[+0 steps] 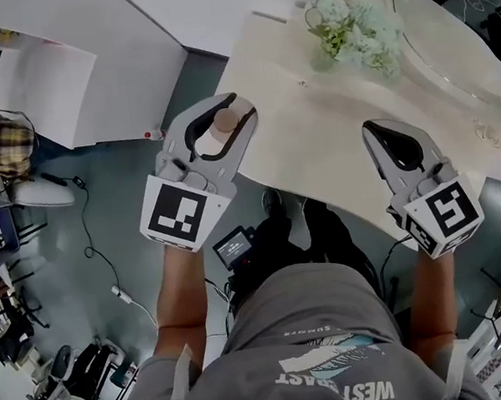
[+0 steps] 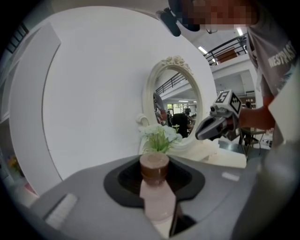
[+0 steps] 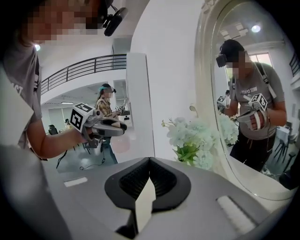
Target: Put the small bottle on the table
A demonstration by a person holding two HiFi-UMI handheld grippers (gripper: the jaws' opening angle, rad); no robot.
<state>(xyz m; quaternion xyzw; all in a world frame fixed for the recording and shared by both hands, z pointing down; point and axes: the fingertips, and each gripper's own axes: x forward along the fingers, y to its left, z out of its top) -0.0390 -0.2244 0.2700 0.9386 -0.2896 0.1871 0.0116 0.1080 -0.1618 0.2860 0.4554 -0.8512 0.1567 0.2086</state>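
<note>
The small bottle (image 1: 222,123), pale pink with a brown cap, stands upright between the jaws of my left gripper (image 1: 226,110), which is shut on it. It hangs in the air at the left edge of the cream table (image 1: 316,140). In the left gripper view the bottle (image 2: 156,192) fills the gap between the dark pads. My right gripper (image 1: 386,128) hovers over the table's near right part. Its jaws are shut with nothing in them, and in the right gripper view their tips (image 3: 149,178) meet.
A bunch of pale green flowers (image 1: 351,26) stands at the table's back, next to an oval mirror (image 1: 448,31) with a white frame. A white partition (image 1: 43,84) stands to the left. Cables and chairs lie on the grey floor (image 1: 118,239) below.
</note>
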